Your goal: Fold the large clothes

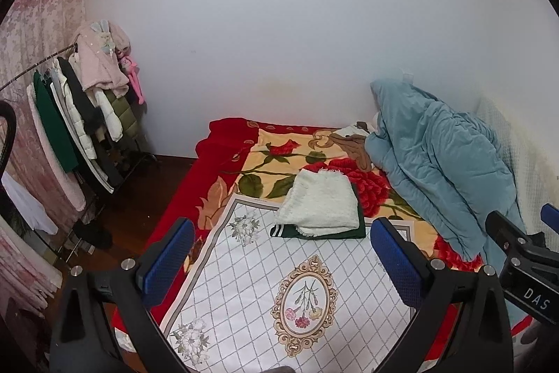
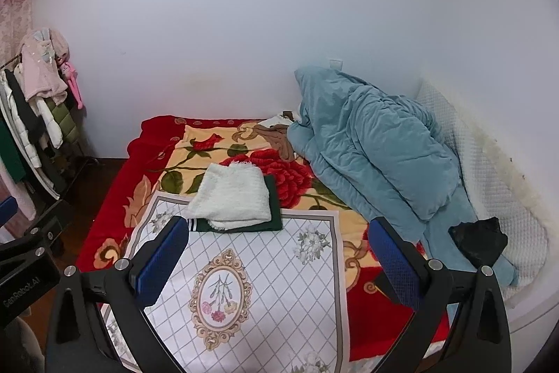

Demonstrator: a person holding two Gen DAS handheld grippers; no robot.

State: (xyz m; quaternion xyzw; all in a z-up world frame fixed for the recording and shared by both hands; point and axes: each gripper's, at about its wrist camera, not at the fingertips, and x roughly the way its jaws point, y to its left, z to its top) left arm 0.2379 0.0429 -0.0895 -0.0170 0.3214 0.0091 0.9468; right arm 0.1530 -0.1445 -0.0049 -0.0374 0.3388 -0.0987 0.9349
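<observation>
A folded white knit garment (image 1: 321, 203) lies on a folded dark green garment (image 1: 332, 232) at the far edge of a white floral mat (image 1: 279, 285) on the bed. Both show in the right wrist view too: white knit (image 2: 232, 198), green garment (image 2: 272, 219), mat (image 2: 265, 268). My left gripper (image 1: 283, 264) is open and empty, held above the mat. My right gripper (image 2: 279, 263) is open and empty, also above the mat, short of the stack. A black garment (image 2: 478, 242) lies at the bed's right side.
A red rose blanket (image 1: 279, 152) covers the bed. A teal quilt (image 1: 436, 163) is heaped at the back right by the white wall. A clothes rack (image 1: 80, 114) with hanging coats stands left. The right gripper's body (image 1: 524, 264) shows at the left view's right edge.
</observation>
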